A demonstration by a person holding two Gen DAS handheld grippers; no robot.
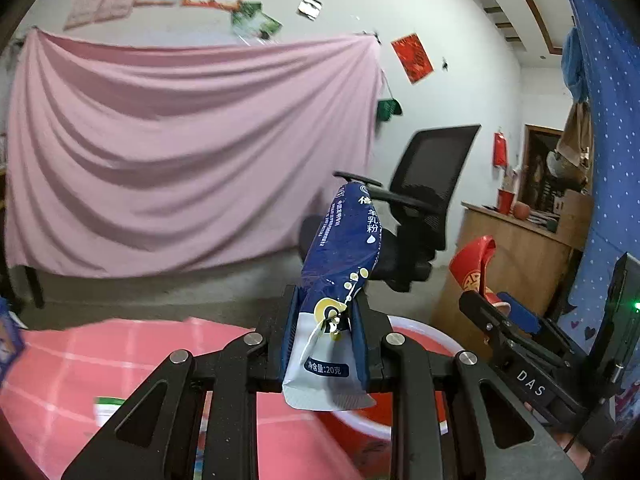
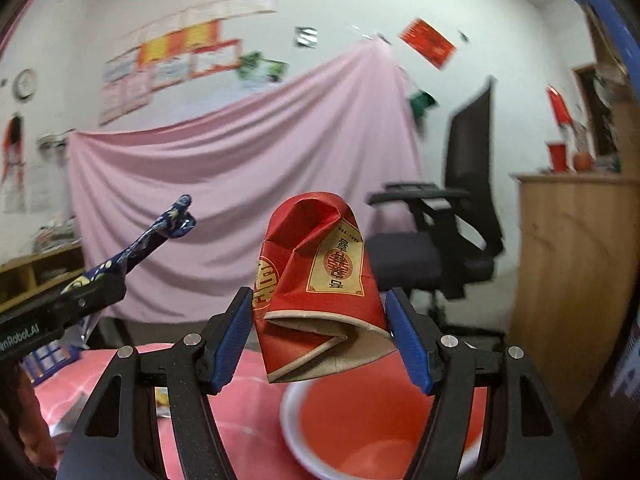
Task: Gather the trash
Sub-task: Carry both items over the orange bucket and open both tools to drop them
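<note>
My left gripper (image 1: 325,320) is shut on a blue and white powder sachet (image 1: 340,256), which stands up between its pads. In the right wrist view that sachet (image 2: 132,252) juts up at the left. My right gripper (image 2: 320,332) is shut on a crushed red paper cup (image 2: 316,280) with gold print, its flattened rim toward the camera. The same cup (image 1: 474,264) shows at the right of the left wrist view, ahead of the right gripper (image 1: 492,304). Both grippers hang over a red basin with a white rim (image 2: 292,432), also seen under the left gripper as the basin (image 1: 424,330).
A pink checked tablecloth (image 1: 80,356) covers the table, with a green-edged wrapper (image 1: 106,408) lying on it. Behind stand a black office chair (image 1: 424,188), a wooden cabinet (image 2: 576,264) with a red cup (image 1: 505,200), and a pink sheet (image 1: 180,152) hung on the wall.
</note>
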